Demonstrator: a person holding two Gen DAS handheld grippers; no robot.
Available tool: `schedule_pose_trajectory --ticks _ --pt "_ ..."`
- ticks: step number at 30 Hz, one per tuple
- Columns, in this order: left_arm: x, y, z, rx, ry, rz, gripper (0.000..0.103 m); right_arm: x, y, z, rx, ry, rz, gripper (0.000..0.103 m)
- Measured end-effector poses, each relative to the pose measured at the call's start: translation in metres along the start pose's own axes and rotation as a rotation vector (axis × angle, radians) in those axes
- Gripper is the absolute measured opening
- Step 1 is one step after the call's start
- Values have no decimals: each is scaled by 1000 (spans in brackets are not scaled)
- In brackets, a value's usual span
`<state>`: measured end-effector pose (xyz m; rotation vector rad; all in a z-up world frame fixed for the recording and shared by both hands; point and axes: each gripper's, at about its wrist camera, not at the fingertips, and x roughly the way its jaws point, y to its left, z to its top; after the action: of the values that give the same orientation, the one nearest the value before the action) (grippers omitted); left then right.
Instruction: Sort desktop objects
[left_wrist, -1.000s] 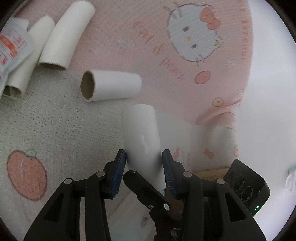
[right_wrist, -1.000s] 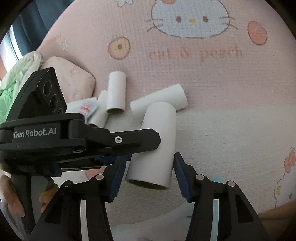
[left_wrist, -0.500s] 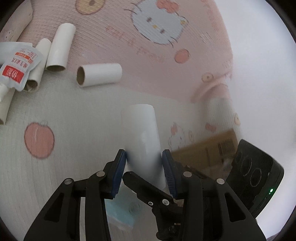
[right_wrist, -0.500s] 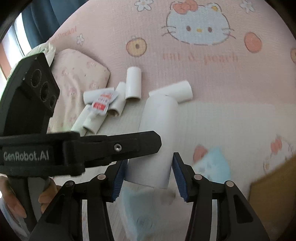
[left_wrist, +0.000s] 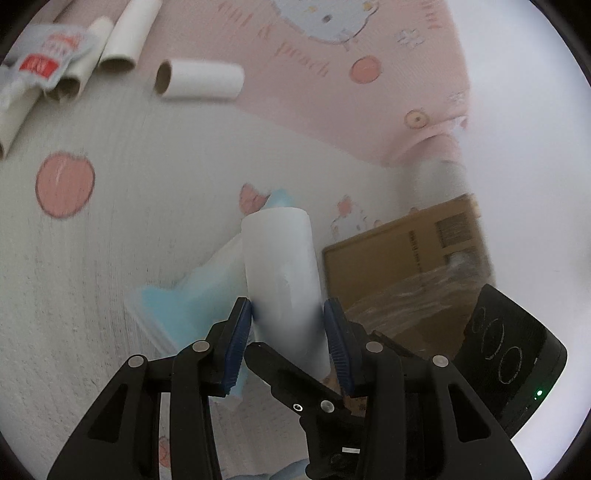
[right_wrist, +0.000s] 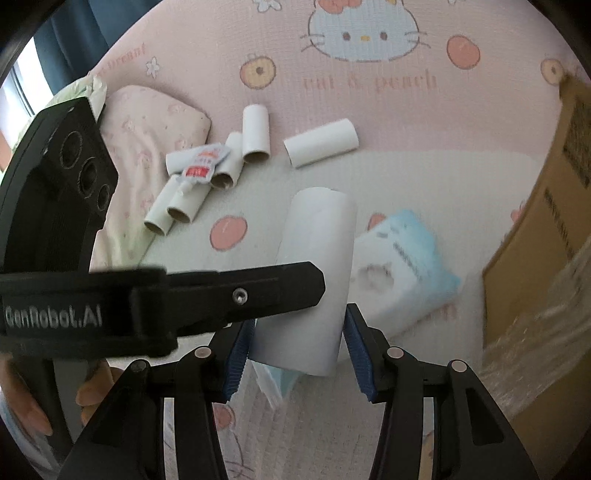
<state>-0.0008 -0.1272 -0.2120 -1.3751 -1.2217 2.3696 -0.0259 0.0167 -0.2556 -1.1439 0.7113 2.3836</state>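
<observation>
Left claw (left_wrist: 288, 325) grips white cardboard tube (left_wrist: 280, 269), smooth, upright-ish.

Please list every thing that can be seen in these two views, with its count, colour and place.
held paper tube: 1, white, above the mat, between both claws
loose paper tubes: at least 5, white, far left part of the mat
pouch: 1, white with red label, on top of the loose tubes
tissue pack: 1, blue and white, on the mat under the held tube
cardboard box: 1, brown, right edge
mat: 1, pink and cream, cat print
pillow: 1, pink, far left
left claw: black, blue pads, shut on the held tube
right claw: same, shut on it
hand: 1, on the left claw's handle
</observation>
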Motion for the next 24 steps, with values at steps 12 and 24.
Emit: schedule_pose_trajectory --ticks 12,24 --pt "3 6 13 -60 25 -18 51 10 -18 -9 51 35 43 44" --pt "3 31 20 -238 -5 -127 52 2 -13 -3 57 33 50 44"
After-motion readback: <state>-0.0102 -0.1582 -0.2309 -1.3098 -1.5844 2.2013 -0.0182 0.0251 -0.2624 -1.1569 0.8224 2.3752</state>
